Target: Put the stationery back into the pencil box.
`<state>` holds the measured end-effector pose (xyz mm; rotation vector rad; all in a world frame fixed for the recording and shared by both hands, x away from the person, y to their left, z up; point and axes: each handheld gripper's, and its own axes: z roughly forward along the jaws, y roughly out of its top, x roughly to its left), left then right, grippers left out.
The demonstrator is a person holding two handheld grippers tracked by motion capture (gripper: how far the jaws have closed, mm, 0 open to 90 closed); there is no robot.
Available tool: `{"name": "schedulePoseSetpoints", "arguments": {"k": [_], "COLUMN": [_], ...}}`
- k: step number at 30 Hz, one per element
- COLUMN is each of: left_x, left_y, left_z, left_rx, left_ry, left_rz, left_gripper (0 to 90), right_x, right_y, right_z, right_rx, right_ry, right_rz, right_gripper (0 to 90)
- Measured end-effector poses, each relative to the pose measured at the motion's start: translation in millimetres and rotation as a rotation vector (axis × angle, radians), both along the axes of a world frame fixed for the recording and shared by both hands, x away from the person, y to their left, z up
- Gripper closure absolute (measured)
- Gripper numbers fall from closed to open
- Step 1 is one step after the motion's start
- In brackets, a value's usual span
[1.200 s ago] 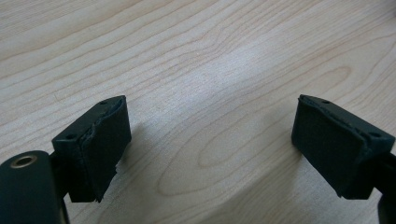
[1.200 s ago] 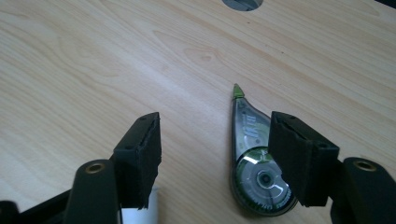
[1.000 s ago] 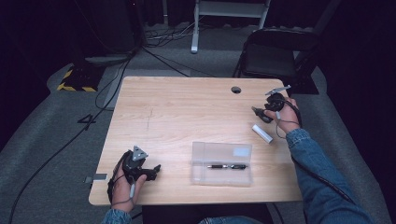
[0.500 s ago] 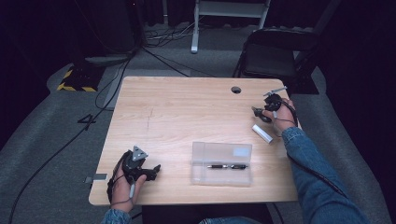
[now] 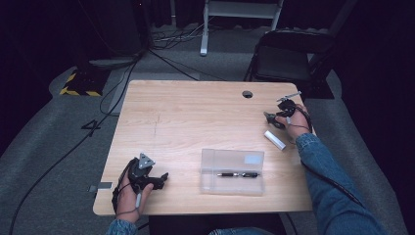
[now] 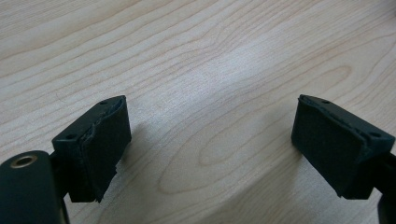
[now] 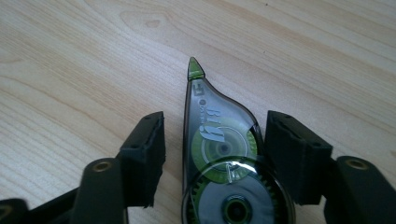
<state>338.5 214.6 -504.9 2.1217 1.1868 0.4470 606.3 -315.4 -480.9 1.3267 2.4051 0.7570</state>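
Light wood grain covers the table (image 5: 195,122), ringed by dark floor with a black chair (image 5: 288,58) at the upper right of the high view. Near the table's right edge, the right gripper (image 5: 274,119) hovers over a green correction-tape dispenser (image 7: 219,154). Its jaws have just been closing with the dispenser between them: one pad appears to touch its side, the other stands apart. At the lower left, the left gripper (image 5: 159,178) rests with jaws spread over bare wood. A clear pen case (image 5: 233,171) lies at lower centre, a white tube (image 5: 275,139) just right of it.
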Motion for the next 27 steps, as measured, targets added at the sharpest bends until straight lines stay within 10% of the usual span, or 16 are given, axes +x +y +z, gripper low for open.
{"name": "schedulePoseSetpoints", "arguments": {"k": [27], "left_x": [0.0], "left_y": [0.0], "left_z": [0.0], "left_rx": [0.0], "left_ry": [0.0], "left_rz": [0.0], "left_gripper": [12.3], "right_x": [-9.7], "right_y": [-3.4], "right_z": [17.3], "right_rx": [-0.016], "right_ry": [0.034], "right_rz": [-0.039], "right_gripper": [53.0]}}
